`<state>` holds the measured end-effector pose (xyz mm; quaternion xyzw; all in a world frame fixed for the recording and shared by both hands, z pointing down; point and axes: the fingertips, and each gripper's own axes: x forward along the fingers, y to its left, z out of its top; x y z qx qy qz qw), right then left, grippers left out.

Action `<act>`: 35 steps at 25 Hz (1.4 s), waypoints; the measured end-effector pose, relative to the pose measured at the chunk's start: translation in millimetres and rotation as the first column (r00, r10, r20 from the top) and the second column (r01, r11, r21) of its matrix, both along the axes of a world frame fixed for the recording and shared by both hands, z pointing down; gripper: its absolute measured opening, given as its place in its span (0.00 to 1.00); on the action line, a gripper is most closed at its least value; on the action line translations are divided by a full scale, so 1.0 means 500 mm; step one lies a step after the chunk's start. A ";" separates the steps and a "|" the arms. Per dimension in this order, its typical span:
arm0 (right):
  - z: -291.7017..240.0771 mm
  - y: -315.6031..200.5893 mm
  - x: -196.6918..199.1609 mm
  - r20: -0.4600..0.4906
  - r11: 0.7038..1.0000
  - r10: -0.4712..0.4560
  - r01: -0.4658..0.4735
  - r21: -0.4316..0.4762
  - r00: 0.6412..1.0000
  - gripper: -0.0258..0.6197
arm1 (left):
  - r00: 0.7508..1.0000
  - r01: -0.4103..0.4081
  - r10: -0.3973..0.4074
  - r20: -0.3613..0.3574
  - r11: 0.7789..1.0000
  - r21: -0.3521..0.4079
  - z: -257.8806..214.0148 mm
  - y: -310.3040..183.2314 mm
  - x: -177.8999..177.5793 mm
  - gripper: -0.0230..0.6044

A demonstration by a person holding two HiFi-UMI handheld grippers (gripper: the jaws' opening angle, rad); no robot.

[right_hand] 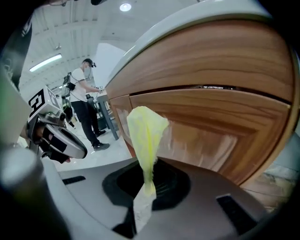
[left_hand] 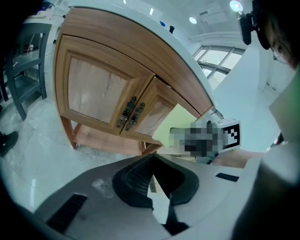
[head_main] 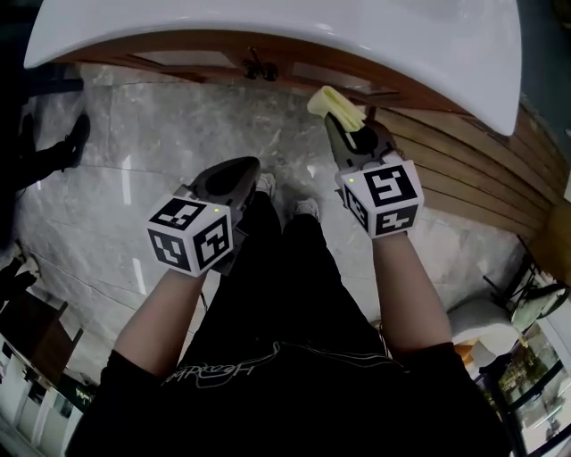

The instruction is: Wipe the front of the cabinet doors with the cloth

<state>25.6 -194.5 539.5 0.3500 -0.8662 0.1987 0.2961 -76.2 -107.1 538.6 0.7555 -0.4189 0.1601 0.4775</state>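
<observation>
**Q:** Nearest first: what do the two gripper views show of the jaws?

**A:** The left gripper (head_main: 243, 171) has its jaws pressed together with nothing between them. The right gripper (head_main: 348, 136) pinches the lower end of the yellow cloth (right_hand: 144, 136), which stands upright out of the jaws.

**Q:** Where is the cloth relative to the cabinet?

**A:** It is directly before the cabinet (head_main: 178, 46) front, just under the white top (head_main: 268, 22). The right gripper view sets it against a wooden door panel, but whether it touches cannot be told. The head view alone shows both grippers at once. The right one is close to the cabinet. The left one is farther back from it, over the marble floor (head_main: 178, 143) and beside the wearer's legs (head_main: 285, 294).

**Q:** What does the left gripper view add?

**A:** It shows the full face of the cabinet doors (left_hand: 96, 91). They are two framed panels meeting at a pair of dark ornate handles (left_hand: 130, 114), with a low shelf (left_hand: 108, 140) beneath. The head view gives only the doors' upper edge and the handles. In the left gripper view the cloth is a yellow patch over the lower right corner of the right-hand door. The right gripper's marker cube (left_hand: 233, 133) is just beside it.

**Q:** And farthest off?

**A:** Only the right gripper view looks past the end of the cabinet. A second person (right_hand: 86, 101) stands there, well apart from it.
</observation>
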 end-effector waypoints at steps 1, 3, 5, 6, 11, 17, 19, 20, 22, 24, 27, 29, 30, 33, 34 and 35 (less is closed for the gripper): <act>0.003 -0.002 -0.021 -0.002 1.000 -0.016 0.016 0.003 1.000 0.10 | 1.000 0.014 -0.014 0.002 1.000 -0.001 0.002 0.001 -0.020 0.05; 0.007 -0.003 -0.061 -0.005 0.999 -0.050 0.050 0.004 0.999 0.10 | 0.999 0.041 -0.041 0.008 0.999 -0.006 0.006 0.004 -0.060 0.05; 0.015 -0.005 -0.097 -0.027 0.996 -0.093 0.093 0.007 0.995 0.10 | 0.998 0.069 -0.069 0.015 0.998 -0.012 0.009 0.007 -0.097 0.05; 0.020 -0.007 -0.111 -0.043 0.994 -0.111 0.112 0.010 0.993 0.10 | 0.997 0.082 -0.082 0.018 0.997 -0.015 0.011 0.008 -0.115 0.05; 0.053 -0.026 -0.156 -0.072 0.994 -0.109 0.109 0.001 0.991 0.10 | 0.992 0.122 -0.122 0.015 0.992 -0.026 0.025 0.007 -0.187 0.05; 0.094 -0.054 -0.144 -0.147 0.999 -0.052 0.054 0.004 0.988 0.10 | 0.991 0.131 -0.132 -0.013 0.991 -0.037 0.034 0.014 -0.208 0.05; 0.108 -0.062 -0.134 -0.165 1.000 -0.022 0.022 0.000 0.986 0.10 | 0.992 0.126 -0.127 -0.014 0.991 -0.045 0.040 0.020 -0.215 0.05; 0.114 -0.066 -0.132 -0.168 1.000 -0.007 0.007 -0.002 0.986 0.10 | 0.992 0.123 -0.124 -0.013 0.991 -0.048 0.043 0.021 -0.219 0.05; 0.120 -0.074 -0.130 -0.167 1.000 0.023 -0.023 0.000 0.986 0.10 | 0.993 0.117 -0.118 -0.012 0.992 -0.054 0.048 0.023 -0.225 0.05; 0.125 -0.077 -0.131 -0.165 0.999 0.050 -0.050 0.006 0.985 0.10 | 0.993 0.112 -0.113 -0.013 0.992 -0.059 0.051 0.023 -0.231 0.05; 0.129 -0.077 -0.132 -0.156 0.997 0.076 -0.075 0.011 0.985 0.10 | 0.995 0.095 -0.096 -0.014 0.994 -0.061 0.054 0.019 -0.230 0.05; 0.131 -0.078 -0.126 -0.148 0.995 0.095 -0.095 0.008 0.984 0.10 | 0.996 0.084 -0.086 -0.020 0.994 -0.064 0.055 0.014 -0.222 0.05; 0.133 -0.078 -0.122 -0.144 0.994 0.106 -0.107 0.005 0.984 0.10 | 0.996 0.085 -0.087 -0.029 0.994 -0.070 0.055 0.011 -0.217 0.05; 0.133 -0.077 -0.107 -0.138 0.992 0.126 -0.128 -0.004 0.982 0.10 | 0.993 0.090 -0.096 -0.065 0.992 -0.092 0.052 0.007 -0.193 0.05; 0.132 -0.077 -0.102 -0.138 0.991 0.131 -0.133 -0.004 0.982 0.10 | 0.994 0.080 -0.086 -0.069 0.993 -0.092 0.052 0.006 -0.182 0.05; 0.131 -0.078 -0.096 -0.137 0.990 0.137 -0.138 -0.003 0.981 0.10 | 0.995 0.064 -0.070 -0.069 0.994 -0.091 0.052 0.004 -0.171 0.05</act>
